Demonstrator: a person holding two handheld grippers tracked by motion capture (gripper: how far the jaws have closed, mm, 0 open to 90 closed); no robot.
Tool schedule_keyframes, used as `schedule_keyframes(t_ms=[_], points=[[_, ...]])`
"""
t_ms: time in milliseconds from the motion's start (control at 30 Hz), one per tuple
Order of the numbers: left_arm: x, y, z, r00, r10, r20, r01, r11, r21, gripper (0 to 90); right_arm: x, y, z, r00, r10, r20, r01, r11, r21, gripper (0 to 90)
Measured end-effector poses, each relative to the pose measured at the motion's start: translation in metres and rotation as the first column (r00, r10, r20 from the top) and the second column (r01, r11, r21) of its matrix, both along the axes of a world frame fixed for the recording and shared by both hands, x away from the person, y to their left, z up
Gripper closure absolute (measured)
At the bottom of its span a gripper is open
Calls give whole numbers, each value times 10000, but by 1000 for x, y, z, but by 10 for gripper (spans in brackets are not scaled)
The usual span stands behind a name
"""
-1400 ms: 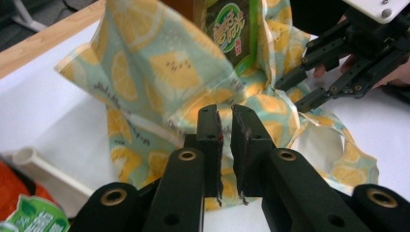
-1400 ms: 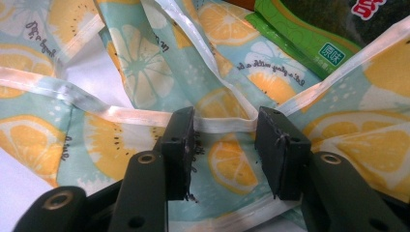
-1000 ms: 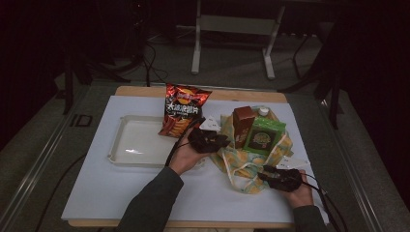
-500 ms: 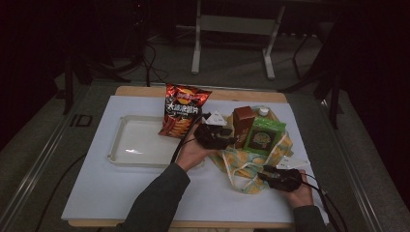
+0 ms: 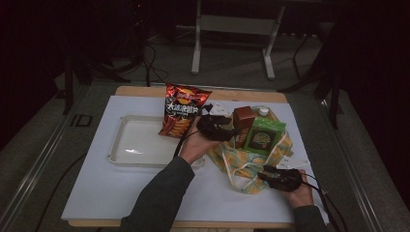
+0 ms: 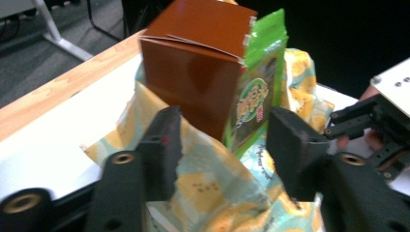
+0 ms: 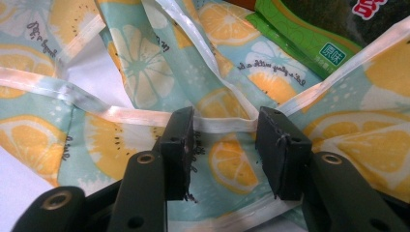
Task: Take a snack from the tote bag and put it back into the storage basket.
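Both tongs (image 6: 220, 145) (image 7: 225, 145) gaping at lemon-print bag (image 7: 232, 164) rim.

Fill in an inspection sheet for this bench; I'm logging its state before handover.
Surface: white mat on a wooden table.
Job's things: brown box and green packet upright in the lemon-print bag.
Clutter: chip bag, empty clear tray.
Grippers: left gripper open at the bag's edge; right gripper open astride a white bag strap.
Cables: one trails from each gripper.
Surroundings: dark floor, metal stand legs.
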State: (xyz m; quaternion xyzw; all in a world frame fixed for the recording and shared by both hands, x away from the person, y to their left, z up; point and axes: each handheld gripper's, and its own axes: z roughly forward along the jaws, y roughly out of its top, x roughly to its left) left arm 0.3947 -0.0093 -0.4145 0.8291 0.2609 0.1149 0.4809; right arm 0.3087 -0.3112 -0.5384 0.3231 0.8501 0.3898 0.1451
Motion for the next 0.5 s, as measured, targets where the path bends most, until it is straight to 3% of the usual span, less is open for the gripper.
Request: schedule_keyframes(t_ms=[167, 500], points=[[10, 2, 4, 9997, 142, 192, -133, 9988, -478, 383, 0, 0, 0, 10000, -6, -21, 6, 10000, 5, 578], [26, 0, 9, 9985, -360, 412, 386, 9972, -644, 350, 0, 0, 0, 10000, 7, -48, -7, 10000, 23, 576]])
